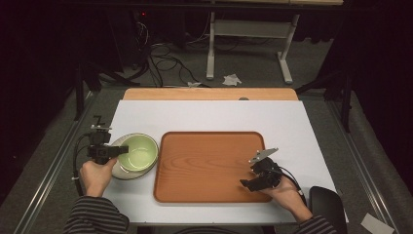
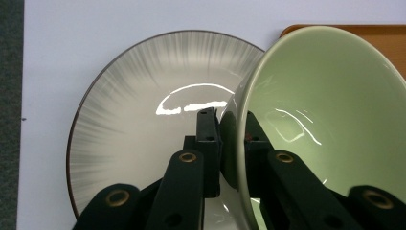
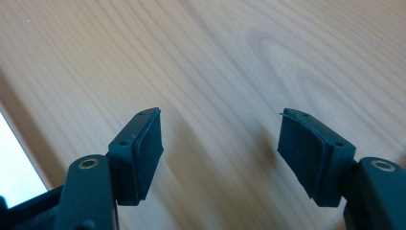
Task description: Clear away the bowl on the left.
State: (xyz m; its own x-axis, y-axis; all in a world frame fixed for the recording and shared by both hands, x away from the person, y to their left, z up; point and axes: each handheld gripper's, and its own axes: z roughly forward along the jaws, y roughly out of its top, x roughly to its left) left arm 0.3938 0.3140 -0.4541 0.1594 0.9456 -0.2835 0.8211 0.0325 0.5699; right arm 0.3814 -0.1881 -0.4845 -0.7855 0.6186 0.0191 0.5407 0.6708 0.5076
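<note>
At the near edge of the table, the person's right hand [image 1: 287, 195] is seen holding the right gripper [image 3: 220, 153] low over the wooden tray [image 1: 204, 165], near its front right corner; its jaws are spread wide with nothing between them, probably so that it is kept ready and clear of the other hand's work. To the left, the left gripper [image 2: 232, 143] is closed on the rim of the pale green bowl [image 2: 325, 105], one jaw set outside the wall and the other inside, a pinch suited to lifting a thin-walled vessel by its edge. The bowl is tilted, its base apparently raised off the grey streaked plate [image 2: 129, 110] beneath it, which lies on the white table cover [image 1: 214, 114] just beside the tray's left edge. Farther off, cables and a table frame stand on the dim floor.
</note>
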